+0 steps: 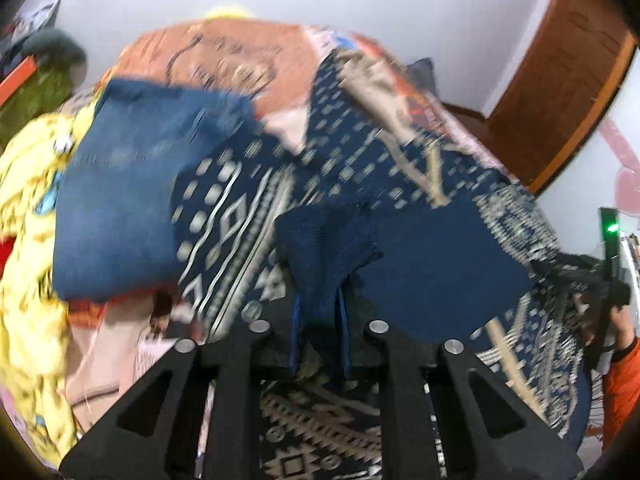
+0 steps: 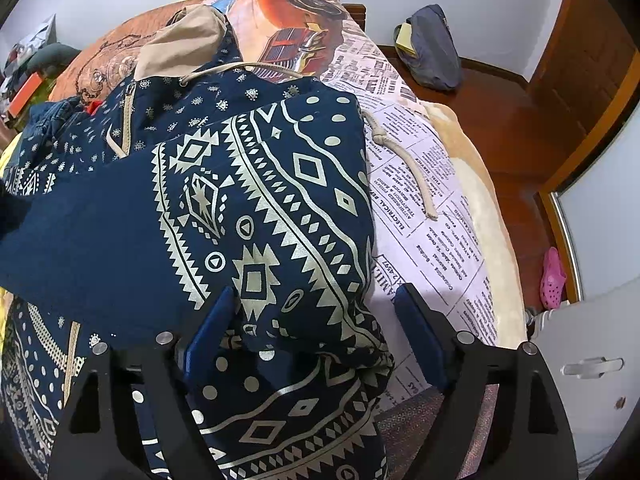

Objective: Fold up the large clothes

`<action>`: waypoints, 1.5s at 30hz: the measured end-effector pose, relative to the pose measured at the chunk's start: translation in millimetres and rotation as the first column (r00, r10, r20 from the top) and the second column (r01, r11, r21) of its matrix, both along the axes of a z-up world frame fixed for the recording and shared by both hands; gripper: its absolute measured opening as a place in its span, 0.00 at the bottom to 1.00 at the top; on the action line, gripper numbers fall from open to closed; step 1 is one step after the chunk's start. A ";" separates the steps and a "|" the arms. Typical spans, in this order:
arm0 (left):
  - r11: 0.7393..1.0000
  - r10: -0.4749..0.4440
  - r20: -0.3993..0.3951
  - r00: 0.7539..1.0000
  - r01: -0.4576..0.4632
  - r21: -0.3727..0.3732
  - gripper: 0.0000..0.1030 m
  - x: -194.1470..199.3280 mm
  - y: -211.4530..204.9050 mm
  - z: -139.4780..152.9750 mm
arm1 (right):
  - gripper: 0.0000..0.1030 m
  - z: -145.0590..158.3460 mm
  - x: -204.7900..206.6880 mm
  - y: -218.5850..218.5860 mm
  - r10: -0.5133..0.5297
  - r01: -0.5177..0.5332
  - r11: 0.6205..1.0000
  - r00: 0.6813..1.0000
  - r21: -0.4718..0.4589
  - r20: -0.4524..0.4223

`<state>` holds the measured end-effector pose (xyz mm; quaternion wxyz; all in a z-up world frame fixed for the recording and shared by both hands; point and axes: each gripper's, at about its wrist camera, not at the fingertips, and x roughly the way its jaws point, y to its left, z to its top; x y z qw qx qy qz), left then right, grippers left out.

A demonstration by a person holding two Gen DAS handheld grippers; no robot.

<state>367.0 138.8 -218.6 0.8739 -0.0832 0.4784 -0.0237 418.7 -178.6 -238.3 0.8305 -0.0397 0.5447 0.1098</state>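
While the left gripper [image 1: 322, 304] pinches a dark blue ribbed cuff [image 1: 326, 240] between its nearly closed blue pads, the right gripper [image 2: 316, 312] hangs over the garment with its jaws spread wide, one pad resting against the cloth and the other standing apart above the bedspread, gripping nothing. The task's thing, a navy hoodie [image 2: 256, 208] printed with cream geometric bands, diamonds and dots, lies spread across the bed directly under both tools; in the right wrist view a patterned fold lies over a plain navy panel. Farther along the garment, its tan-lined hood [image 2: 182, 46] points toward the wall, and a cream drawstring [image 2: 404, 160] with a knot trails off the hoodie onto the newspaper-print bedspread [image 2: 432, 216]. Beside the hoodie in the blurred left wrist view sits a folded pair of blue jeans [image 1: 132, 196], with a yellow patterned cloth [image 1: 28, 240] next to it. Beyond the bed, a dark grey bag [image 2: 434, 50] rests on the wooden floor near the white wall, and a pink clog [image 2: 552, 278] lies by the door frame.
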 end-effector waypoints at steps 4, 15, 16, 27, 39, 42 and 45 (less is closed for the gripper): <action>0.997 0.050 -0.038 0.998 -0.048 0.058 0.20 -13.2 14.2 -20.4 | 0.78 -0.4 -0.9 0.1 0.000 0.000 1.000 1.000 -0.001 0.001; 0.973 0.118 -0.054 0.992 -0.104 0.205 0.47 -42.2 50.9 -17.8 | 0.78 3.7 0.3 2.3 -0.006 0.006 1.000 1.000 -0.001 -0.025; 0.974 0.112 -0.047 0.993 -0.100 0.204 0.47 -42.7 51.5 -13.1 | 0.78 7.2 0.9 1.3 -0.007 0.008 1.000 1.000 0.009 -0.026; 0.977 -0.057 0.131 0.990 0.029 0.210 0.66 2.8 6.0 76.7 | 0.78 80.4 16.6 14.6 0.027 -0.039 0.996 0.989 0.086 0.145; 0.975 -0.147 0.098 0.984 0.128 0.181 0.75 144.2 -51.6 75.9 | 0.78 99.3 97.8 77.1 0.103 -0.134 0.980 0.975 0.149 0.197; 0.985 -0.124 0.037 0.992 0.118 0.129 0.75 184.7 -51.8 55.0 | 0.78 81.1 129.6 92.2 0.099 -0.121 0.981 0.984 0.152 0.146; 0.992 -0.095 -0.032 0.995 0.098 0.084 0.75 220.5 -47.7 30.5 | 0.78 60.3 160.4 102.9 0.086 -0.099 0.980 0.993 0.173 0.082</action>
